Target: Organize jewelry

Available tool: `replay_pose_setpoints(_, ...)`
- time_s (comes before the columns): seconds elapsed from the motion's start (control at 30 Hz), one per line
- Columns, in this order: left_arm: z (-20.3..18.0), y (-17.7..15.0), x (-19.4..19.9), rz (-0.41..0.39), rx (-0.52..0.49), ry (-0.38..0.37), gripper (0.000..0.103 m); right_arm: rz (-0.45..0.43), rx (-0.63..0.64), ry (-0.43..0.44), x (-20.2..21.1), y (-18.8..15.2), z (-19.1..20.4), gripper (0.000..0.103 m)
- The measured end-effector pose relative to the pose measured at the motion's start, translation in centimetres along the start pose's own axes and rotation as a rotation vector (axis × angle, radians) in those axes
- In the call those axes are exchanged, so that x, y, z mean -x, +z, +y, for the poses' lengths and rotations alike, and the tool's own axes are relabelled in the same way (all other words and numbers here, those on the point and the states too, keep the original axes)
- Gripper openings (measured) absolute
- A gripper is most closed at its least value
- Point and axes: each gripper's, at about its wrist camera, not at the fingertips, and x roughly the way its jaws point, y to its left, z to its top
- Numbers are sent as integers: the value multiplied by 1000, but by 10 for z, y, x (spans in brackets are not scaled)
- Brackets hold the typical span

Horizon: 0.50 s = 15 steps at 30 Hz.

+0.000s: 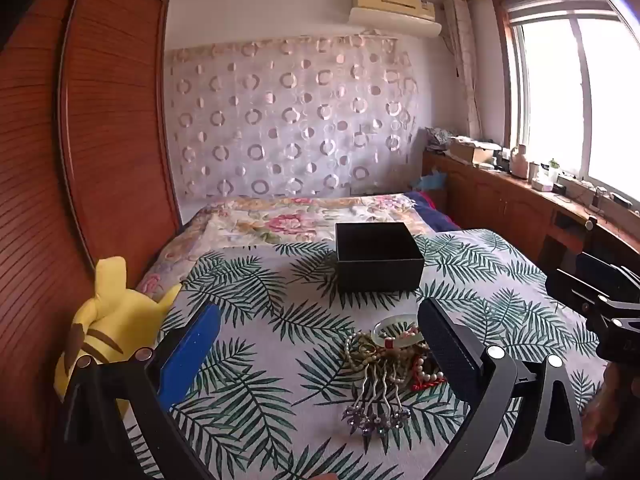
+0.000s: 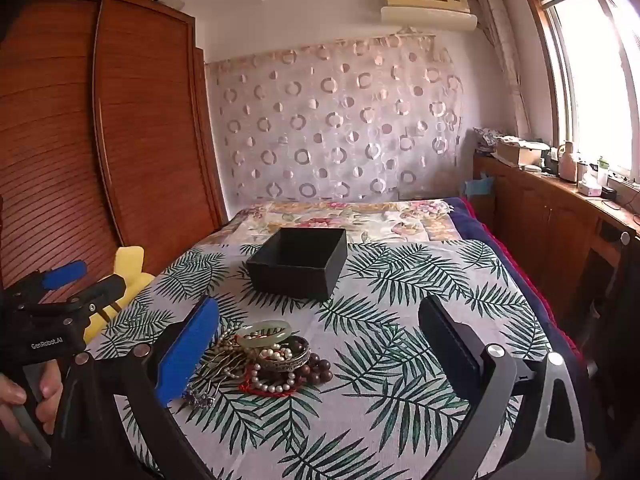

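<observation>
I see the jewelry pile [image 2: 264,360] lying on the leaf-print cloth [image 2: 400,320] near me: a pale green bangle [image 2: 264,330], pearl strands [image 2: 276,386], dark wooden beads [image 2: 318,368] and metal hairpins [image 1: 378,396] tangled together. Farther back on the same cloth stands an open black box [image 2: 298,266], well apart from the pile. My left gripper [image 1: 320,344] is spread wide with nothing in it, the pile lying between its fingers. My right gripper [image 2: 320,340] is equally wide and empty, its blue finger [image 2: 188,352] just beside the pile's left edge. A yellow plush toy [image 1: 108,320] sits off the cloth's left side.
</observation>
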Motion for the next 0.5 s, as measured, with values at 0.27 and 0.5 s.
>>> replay_pose_setpoints(0.27,0,0,1,-3,5,-5,96,5,-1,-1,0,0,0,101)
replay_pose_setpoints(0.5,-1,1,0,0,8,-4,96,6,-1,1,0,-1,0,101)
